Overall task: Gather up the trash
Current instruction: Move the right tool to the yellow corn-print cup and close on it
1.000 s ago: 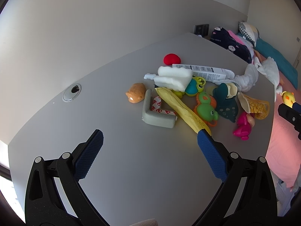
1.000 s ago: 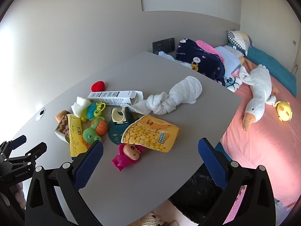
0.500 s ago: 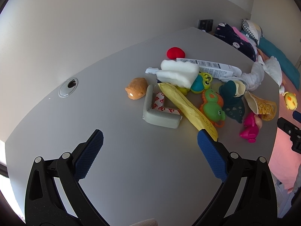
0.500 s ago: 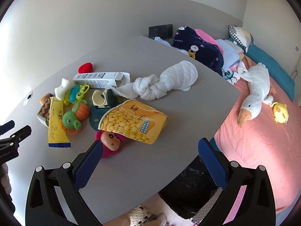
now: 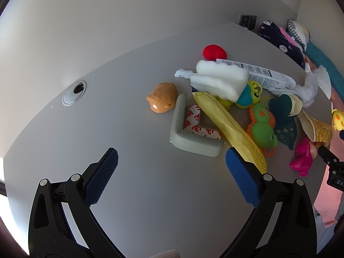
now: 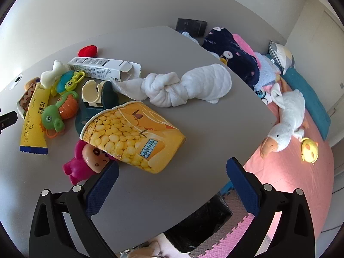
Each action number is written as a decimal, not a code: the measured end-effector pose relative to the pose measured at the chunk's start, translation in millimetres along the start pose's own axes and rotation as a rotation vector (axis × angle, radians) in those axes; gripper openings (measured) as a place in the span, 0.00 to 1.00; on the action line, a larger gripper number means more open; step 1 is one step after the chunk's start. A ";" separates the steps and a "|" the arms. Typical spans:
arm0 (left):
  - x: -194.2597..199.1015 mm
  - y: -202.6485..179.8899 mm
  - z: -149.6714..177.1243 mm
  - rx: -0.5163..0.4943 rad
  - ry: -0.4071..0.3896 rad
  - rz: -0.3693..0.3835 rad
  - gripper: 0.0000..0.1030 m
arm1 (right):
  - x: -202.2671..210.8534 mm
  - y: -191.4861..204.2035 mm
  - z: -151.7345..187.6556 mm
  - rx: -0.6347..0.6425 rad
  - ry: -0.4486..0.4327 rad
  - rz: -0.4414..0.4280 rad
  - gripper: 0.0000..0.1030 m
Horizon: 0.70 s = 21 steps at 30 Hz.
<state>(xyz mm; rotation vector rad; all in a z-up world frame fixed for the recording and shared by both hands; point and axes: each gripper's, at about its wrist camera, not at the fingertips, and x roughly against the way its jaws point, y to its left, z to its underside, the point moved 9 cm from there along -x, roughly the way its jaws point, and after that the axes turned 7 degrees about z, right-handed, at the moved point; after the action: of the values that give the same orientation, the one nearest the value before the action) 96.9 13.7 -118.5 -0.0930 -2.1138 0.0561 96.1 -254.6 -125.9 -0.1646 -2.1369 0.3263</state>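
My left gripper (image 5: 169, 161) is open and empty above the grey table (image 5: 129, 193), just short of a grey L-shaped foam corner guard (image 5: 189, 137) with 3M tape. A yellow wrapper (image 5: 232, 129) lies beside it, and a white foam piece (image 5: 219, 79) and a white carton (image 5: 262, 76) behind. My right gripper (image 6: 172, 172) is open and empty, just in front of a flattened yellow corn snack cup (image 6: 133, 137). The wrapper (image 6: 34, 122) and carton (image 6: 99, 67) also show in the right wrist view. A black-lined bin (image 6: 204, 228) stands below the table edge.
Toys lie among the trash: a green frog rattle (image 5: 262, 129), a pink doll (image 6: 86, 165), a red heart (image 5: 215, 51), an orange animal (image 5: 163, 101). A knotted white towel (image 6: 182, 86) is on the table. A bed (image 6: 301, 172) with a plush goose (image 6: 286, 116) is to the right.
Both grippers have moved forward and lower toward the pile. The left one has closed in on the corner guard, the right one on the corn cup. Both stay open.
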 end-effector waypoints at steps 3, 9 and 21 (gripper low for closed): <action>-6.9 3.6 -0.7 0.016 0.018 0.001 0.94 | -6.6 4.6 -7.5 0.052 -0.013 0.021 0.97; -16.7 7.4 -3.4 0.052 0.045 0.050 0.94 | -16.6 13.4 -21.2 0.120 -0.049 0.031 0.91; -32.2 3.6 -26.6 0.055 0.066 0.123 0.94 | -27.9 31.5 -34.3 0.173 -0.067 -0.059 0.43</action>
<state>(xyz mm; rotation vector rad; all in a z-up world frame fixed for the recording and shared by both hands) 136.4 14.5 -132.4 -0.1892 -2.0378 0.1817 139.8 -225.4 -139.4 0.0084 -2.1624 0.4854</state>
